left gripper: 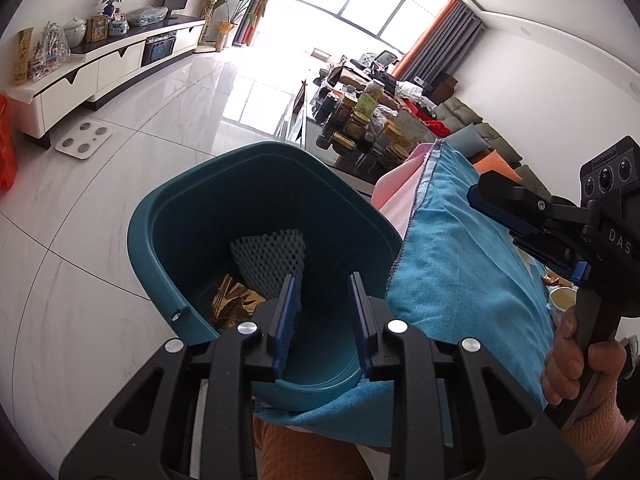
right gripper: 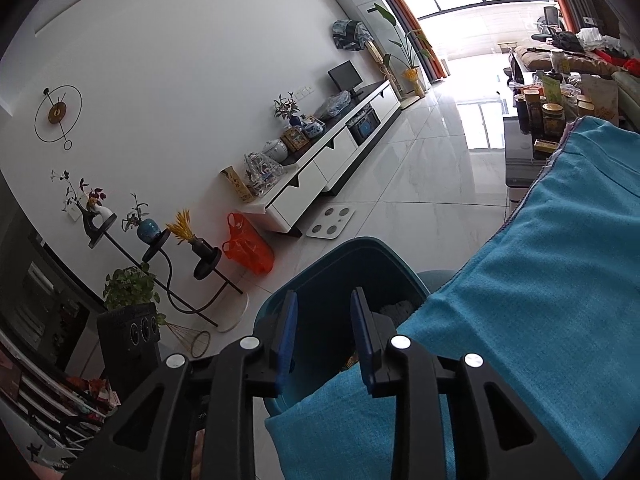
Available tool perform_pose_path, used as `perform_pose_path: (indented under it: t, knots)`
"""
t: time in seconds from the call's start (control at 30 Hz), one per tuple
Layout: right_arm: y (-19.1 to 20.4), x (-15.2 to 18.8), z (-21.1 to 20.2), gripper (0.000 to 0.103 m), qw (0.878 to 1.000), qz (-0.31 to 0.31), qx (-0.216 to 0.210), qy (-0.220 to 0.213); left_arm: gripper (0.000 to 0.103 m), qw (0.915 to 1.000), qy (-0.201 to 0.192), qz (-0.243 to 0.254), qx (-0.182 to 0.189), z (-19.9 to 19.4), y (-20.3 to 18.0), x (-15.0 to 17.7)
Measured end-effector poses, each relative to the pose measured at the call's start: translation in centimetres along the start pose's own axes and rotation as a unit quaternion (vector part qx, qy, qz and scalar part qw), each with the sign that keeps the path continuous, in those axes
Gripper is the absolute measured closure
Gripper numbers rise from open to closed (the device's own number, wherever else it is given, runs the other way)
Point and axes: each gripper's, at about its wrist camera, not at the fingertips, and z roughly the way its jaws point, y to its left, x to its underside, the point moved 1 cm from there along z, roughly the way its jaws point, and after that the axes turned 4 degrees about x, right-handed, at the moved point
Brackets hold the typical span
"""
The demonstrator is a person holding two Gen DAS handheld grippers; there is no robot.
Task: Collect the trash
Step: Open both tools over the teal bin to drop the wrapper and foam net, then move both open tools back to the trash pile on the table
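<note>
A teal trash bin (left gripper: 168, 240) stands on the floor beside a table draped with a blue cloth (left gripper: 460, 264). Inside the bin lie a white foam net (left gripper: 268, 260) and a crumpled golden wrapper (left gripper: 232, 300). My left gripper (left gripper: 323, 280) hovers over the bin's mouth, open, with nothing between its fingers. My right gripper (right gripper: 324, 294) also hangs above the bin (right gripper: 332, 264), open and empty, next to the cloth (right gripper: 520, 300). In the left wrist view a hand (left gripper: 576, 360) grips the right tool's handle over the cloth.
A white TV cabinet (left gripper: 100, 68) runs along the far wall, with a bathroom scale (left gripper: 84, 140) on the tiled floor before it. An orange plastic bag (right gripper: 248, 248) and a plant stand (right gripper: 160, 248) sit nearby. Jars crowd a low table (left gripper: 360, 120).
</note>
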Motion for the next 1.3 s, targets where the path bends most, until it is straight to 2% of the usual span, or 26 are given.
perform_pose_path:
  t: [0.17,0.33,0.47,0.6,0.83,1.0,1.1,1.3]
  knots:
    - [-0.1,0.5,-2.0,0.072,1.0,-0.007,0.005,-0.011,0.064,0.9993,-0.027,0.025,0.006,-1.5,-1.5,-0.1]
    - [0.6,1.5,-5.5,0.067,0.998,-0.037,0.022,-0.037,0.058,0.996,-0.042,0.071,0.034,-2.4,-5.2,-0.2]
    - [0.1,2.5,-8.9,0.065,0.996,-0.052,0.047,-0.061,0.056,0.9907,-0.038,0.11,0.07,-2.0,-8.8,0.0]
    - [-1.2,3.6,-12.7,0.064,0.992,-0.05,0.078,-0.088,0.056,0.9835,-0.018,0.144,0.109,-0.4,-12.8,0.6]
    - [-5.1,5.9,-18.9,0.064,0.982,-0.014,0.137,-0.131,0.056,0.9679,0.024,0.199,0.152,2.9,-19.0,3.1]
    - [-7.8,8.0,-22.9,0.064,0.97,0.018,0.183,-0.159,0.056,0.9555,0.047,0.235,0.172,5.6,-23.8,4.5]
    - [-9.7,9.1,-24.9,0.064,0.963,0.042,0.203,-0.175,0.056,0.9472,0.068,0.25,0.189,6.8,-26.1,5.5]
    - [-12.7,11.1,-28.1,0.064,0.948,0.082,0.235,-0.198,0.056,0.926,0.078,0.302,0.213,7.6,-30.9,7.7]
